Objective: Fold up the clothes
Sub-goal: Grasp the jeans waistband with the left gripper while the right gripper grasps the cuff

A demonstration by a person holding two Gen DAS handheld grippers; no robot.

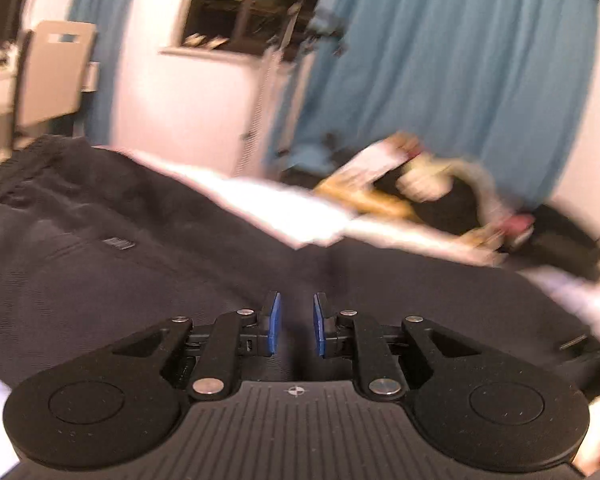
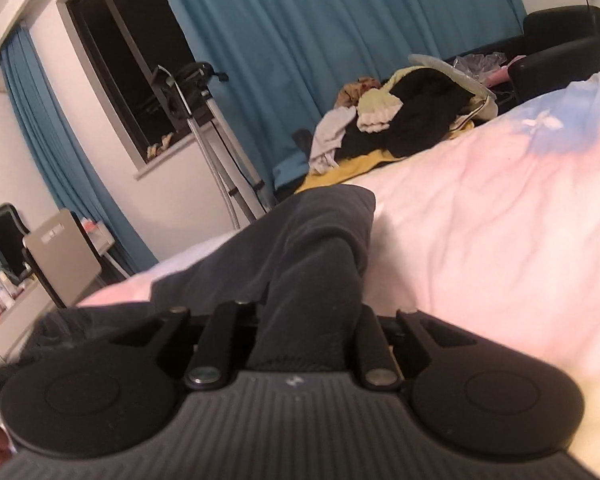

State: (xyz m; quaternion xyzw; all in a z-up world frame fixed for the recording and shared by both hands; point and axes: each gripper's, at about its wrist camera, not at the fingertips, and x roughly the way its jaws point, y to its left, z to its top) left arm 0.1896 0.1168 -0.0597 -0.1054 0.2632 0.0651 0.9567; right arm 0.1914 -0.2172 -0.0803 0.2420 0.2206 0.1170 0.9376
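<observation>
Blurred by motion across most of the left wrist view: far side of the bed smeared, the clothes pile there only streaks of yellow, white and black. Fingertips of the right gripper hidden under a bunched fold of the dark grey garment; pads out of sight, linkage arms drawn close around the cloth, so clamped on that fold. Lower left corner of the right wrist view dark and unreadable.

Left gripper plainly seen: blue pads slightly apart, a narrow gap between them, nothing pinched, dark fabric lying just beyond and below.

Dark grey garment spread wide over the pale bedsheet, filling the near half of the left wrist view; ribbed band at its far left edge, small rectangular label on its surface, soft creases running across. In the right wrist view, one end raised into a rumpled ridge from the gripper toward a squared-off hem, the rest trailing off left over the sheet.

Beyond the bed: teal curtains, dark window, tripod, chair by a desk at left.
</observation>
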